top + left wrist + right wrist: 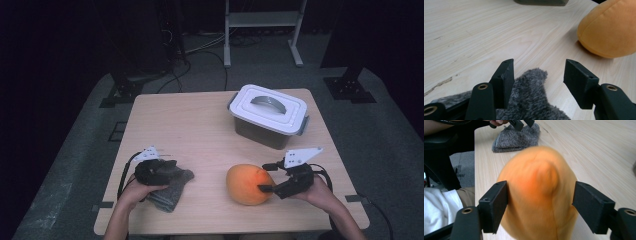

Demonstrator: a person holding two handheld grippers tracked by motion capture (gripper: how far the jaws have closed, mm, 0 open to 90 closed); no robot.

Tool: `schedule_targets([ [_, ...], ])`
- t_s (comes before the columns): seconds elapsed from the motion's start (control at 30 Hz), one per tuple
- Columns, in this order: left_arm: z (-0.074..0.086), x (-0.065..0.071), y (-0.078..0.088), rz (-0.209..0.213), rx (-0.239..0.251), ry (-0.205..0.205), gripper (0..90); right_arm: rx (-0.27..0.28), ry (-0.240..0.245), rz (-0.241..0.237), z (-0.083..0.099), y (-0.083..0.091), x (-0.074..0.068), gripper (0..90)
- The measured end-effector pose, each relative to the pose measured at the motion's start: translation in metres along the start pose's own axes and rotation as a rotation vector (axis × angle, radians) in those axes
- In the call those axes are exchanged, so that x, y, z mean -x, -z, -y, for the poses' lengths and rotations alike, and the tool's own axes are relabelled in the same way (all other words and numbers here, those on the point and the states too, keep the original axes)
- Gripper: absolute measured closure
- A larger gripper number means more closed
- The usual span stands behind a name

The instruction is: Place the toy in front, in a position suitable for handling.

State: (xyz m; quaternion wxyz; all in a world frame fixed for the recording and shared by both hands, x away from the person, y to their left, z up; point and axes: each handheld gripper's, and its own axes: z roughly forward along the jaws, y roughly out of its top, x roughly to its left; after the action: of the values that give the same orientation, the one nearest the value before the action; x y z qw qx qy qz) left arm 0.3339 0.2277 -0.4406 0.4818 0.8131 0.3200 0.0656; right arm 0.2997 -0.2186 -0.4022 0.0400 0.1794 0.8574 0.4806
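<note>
Lengthwise, the orange plush mango [248,184] lies along the worktop's [200,125] near edge, toward its right corner, narrow end pointing at the right tool [268,178], whose parted jaws straddle it without pressing. Beside the near left corner, the grey fuzzy sock [172,192] lies between the left tool's [537,75] parted jaws, its rear hidden beneath the tool.
</note>
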Motion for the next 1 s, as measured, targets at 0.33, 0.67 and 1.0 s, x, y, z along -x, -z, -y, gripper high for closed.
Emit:
schedule_targets([
  [0.33, -0.002, 0.006, 0.002, 0.043, 0.038, -0.005, 36.9, -0.043, 0.066, -0.033, -0.016, -0.025, -0.007, 59.6],
  [0.67, -0.007, 0.007, 0.003, 0.054, 0.072, 0.0, 36.2, 0.027, 0.112, -0.014, -0.043, -0.043, 0.029, 63.8],
  [1.0, -0.004, 0.008, 0.002, 0.06, 0.064, 0.009, 34.7, -0.018, 0.179, -0.084, -0.028, -0.051, 0.01, 38.8],
])
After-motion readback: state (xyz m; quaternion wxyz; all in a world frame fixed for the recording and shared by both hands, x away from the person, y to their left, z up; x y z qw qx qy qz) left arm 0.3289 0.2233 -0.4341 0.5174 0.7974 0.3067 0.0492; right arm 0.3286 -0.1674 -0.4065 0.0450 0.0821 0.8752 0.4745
